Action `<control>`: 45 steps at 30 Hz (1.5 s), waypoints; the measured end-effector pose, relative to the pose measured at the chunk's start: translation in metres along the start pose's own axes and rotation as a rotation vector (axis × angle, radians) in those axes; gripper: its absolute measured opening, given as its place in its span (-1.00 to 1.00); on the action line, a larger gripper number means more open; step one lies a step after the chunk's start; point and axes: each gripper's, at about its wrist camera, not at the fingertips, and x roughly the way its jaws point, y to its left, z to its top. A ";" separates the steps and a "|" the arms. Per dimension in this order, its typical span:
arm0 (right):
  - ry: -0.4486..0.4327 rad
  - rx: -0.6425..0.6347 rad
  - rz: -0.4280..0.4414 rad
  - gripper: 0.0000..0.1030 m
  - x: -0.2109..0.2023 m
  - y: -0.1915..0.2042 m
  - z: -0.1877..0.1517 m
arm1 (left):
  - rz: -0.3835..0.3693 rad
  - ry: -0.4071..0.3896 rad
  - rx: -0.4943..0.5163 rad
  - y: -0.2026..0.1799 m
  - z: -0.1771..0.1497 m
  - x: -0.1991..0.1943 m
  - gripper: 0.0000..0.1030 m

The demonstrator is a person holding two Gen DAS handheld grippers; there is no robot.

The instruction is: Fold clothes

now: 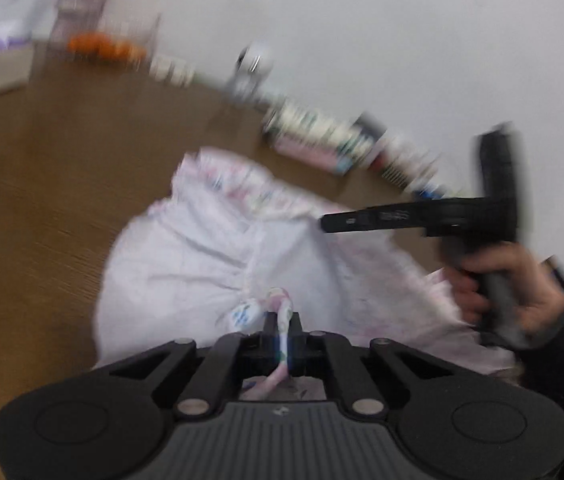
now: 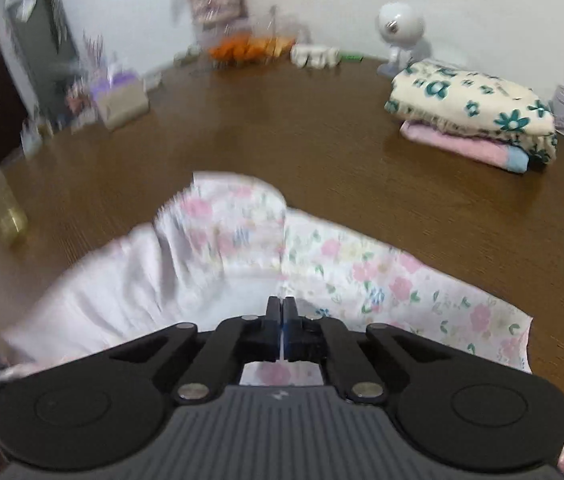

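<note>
We've got both tools pinching the white garment with the pink floral print (image 2: pixel 342 264), which lies spread and rumpled on the brown wooden table (image 2: pixel 322 128). Our left gripper (image 1: pixel 281 322) has its jaws closed on a bunched, twisted bit of the printed fabric, near edge of the piece. Our right gripper (image 2: pixel 283 312) has jaws drawn together with only a thin sliver of cloth between them, so we judge it's clamped on an edge too; in the left view it comes in from the right, held by a hand (image 1: pixel 522 280) in a dark sleeve. Two grips on one edge reads as a lift-and-carry hold, likely to bring that edge over the rest. Both views are motion-blurred. Pale inner side faces up on the left, print on the right. A folded stack, cream cloth with teal flowers (image 2: pixel 478 100) over pink cloth (image 2: pixel 454 146), sits well apart at far right.
</note>
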 end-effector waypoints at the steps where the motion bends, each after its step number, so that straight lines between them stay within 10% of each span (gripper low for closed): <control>1: 0.002 -0.013 0.014 -0.99 -0.006 0.002 -0.009 | -0.021 -0.043 0.005 0.004 -0.001 -0.019 -0.95; 3: 0.007 -0.040 0.042 -0.88 -0.019 0.007 -0.026 | -0.018 -0.087 0.006 0.014 -0.010 -0.048 -0.93; 5: 0.012 -0.067 0.070 -0.43 -0.032 0.012 -0.043 | 0.018 -0.055 0.011 0.023 -0.027 -0.058 -0.85; 7: 0.017 -0.094 0.098 0.43 -0.044 0.016 -0.060 | 0.051 -0.009 -0.001 0.028 -0.040 -0.057 -0.63; 9: 0.022 -0.120 0.126 0.55 -0.057 0.021 -0.078 | 0.078 0.025 -0.011 0.033 -0.050 -0.058 -0.59; 12: 0.029 -0.160 0.168 0.47 -0.076 0.028 -0.104 | 0.072 -0.049 -0.008 0.034 -0.038 -0.074 -0.51; 16: 0.039 -0.215 0.224 -0.71 -0.101 0.037 -0.138 | -0.046 -0.091 0.096 0.000 -0.003 -0.071 -0.21; 20: 0.126 -0.443 0.241 -0.69 -0.119 0.054 -0.160 | -0.011 -0.002 0.228 -0.036 0.013 -0.022 0.07; 24: -0.005 -0.390 0.252 0.32 -0.145 0.038 -0.130 | 0.102 0.152 0.193 -0.025 -0.001 0.018 0.00; 29: -0.189 -0.153 0.042 0.30 -0.107 0.014 -0.047 | 0.080 0.160 0.131 -0.017 -0.019 -0.004 -0.73; 32: -0.077 -0.105 0.028 0.22 -0.040 0.019 0.001 | 0.092 0.141 0.117 -0.022 -0.020 -0.015 -0.74; 36: 0.033 -0.099 -0.044 -0.97 0.025 0.029 0.025 | 0.088 0.128 0.102 -0.024 -0.025 -0.022 -0.75; 42: -0.024 0.019 -0.003 -0.99 0.025 0.021 0.039 | 0.132 0.159 0.101 -0.020 -0.027 -0.016 -0.89; 44: -0.039 0.007 -0.003 -0.79 0.036 0.023 0.039 | 0.152 0.138 0.111 -0.022 -0.025 -0.021 -0.89; 45: -0.021 -0.012 0.000 -0.30 0.039 0.023 0.036 | 0.155 0.121 0.115 -0.024 -0.023 -0.024 -0.84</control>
